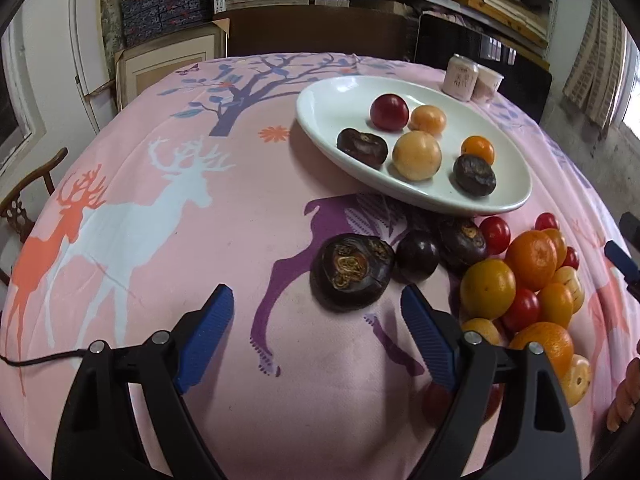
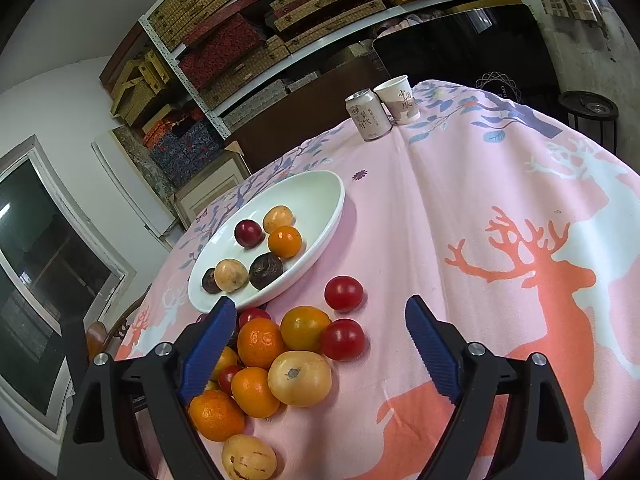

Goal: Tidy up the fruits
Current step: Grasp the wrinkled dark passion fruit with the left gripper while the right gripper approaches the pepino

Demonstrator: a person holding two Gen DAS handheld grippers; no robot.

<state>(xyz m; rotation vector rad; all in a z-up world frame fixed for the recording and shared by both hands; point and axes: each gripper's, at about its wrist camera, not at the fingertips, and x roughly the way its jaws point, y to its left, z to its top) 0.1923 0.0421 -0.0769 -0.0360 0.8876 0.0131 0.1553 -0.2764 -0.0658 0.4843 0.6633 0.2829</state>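
A white oval plate [image 1: 320, 112] [image 2: 320, 192] on the pink deer-print cloth holds a dark red plum [image 1: 389, 112], yellow and orange fruits and two dark water chestnuts. Near its front rim lies a loose pile of oranges [image 1: 532, 260] [image 2: 260, 342], cherry tomatoes [image 2: 343, 293], yellow fruits [image 2: 299, 378] and dark fruits. My left gripper [image 1: 316, 294] is open, and a large dark water chestnut [image 1: 352, 272] lies just beyond its fingertips, untouched. My right gripper [image 2: 320, 304] is open above the pile, with its left finger [image 2: 212, 344] over the fruits. Nothing is held.
A drink can [image 2: 368, 116] and a paper cup [image 2: 400, 100] stand at the table's far edge. A wooden chair [image 1: 24, 208] is beside the table on the left. Shelves of boxes fill the back wall. A thin black cable [image 1: 40, 360] lies on the cloth.
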